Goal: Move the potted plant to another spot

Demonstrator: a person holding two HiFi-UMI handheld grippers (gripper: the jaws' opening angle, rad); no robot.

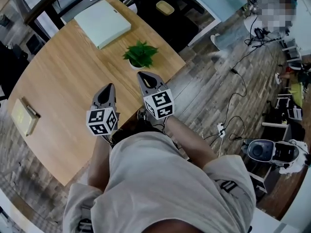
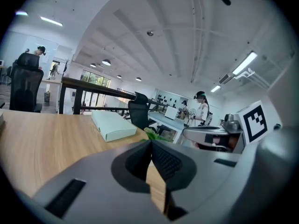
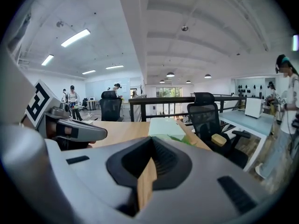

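The potted plant (image 1: 140, 54), green leaves in a small white pot, stands on the round wooden table (image 1: 63, 76) near its right edge. My right gripper (image 1: 141, 74) is shut and holds nothing, with its tips just short of the pot on my side. Left of it, my left gripper (image 1: 109, 86) hovers over bare wood, also shut and holding nothing. In the left gripper view only leaf tips of the plant (image 2: 154, 135) show past the closed gripper (image 2: 151, 142). In the right gripper view the leaves (image 3: 188, 140) peek over the shut gripper (image 3: 152, 139).
A pale green flat box (image 1: 102, 16) lies at the table's far side. A yellow notebook (image 1: 23, 116) sits at the left edge. A black office chair (image 1: 155, 1) stands beyond the table. Cables and a power strip (image 1: 221, 129) lie on the floor at right.
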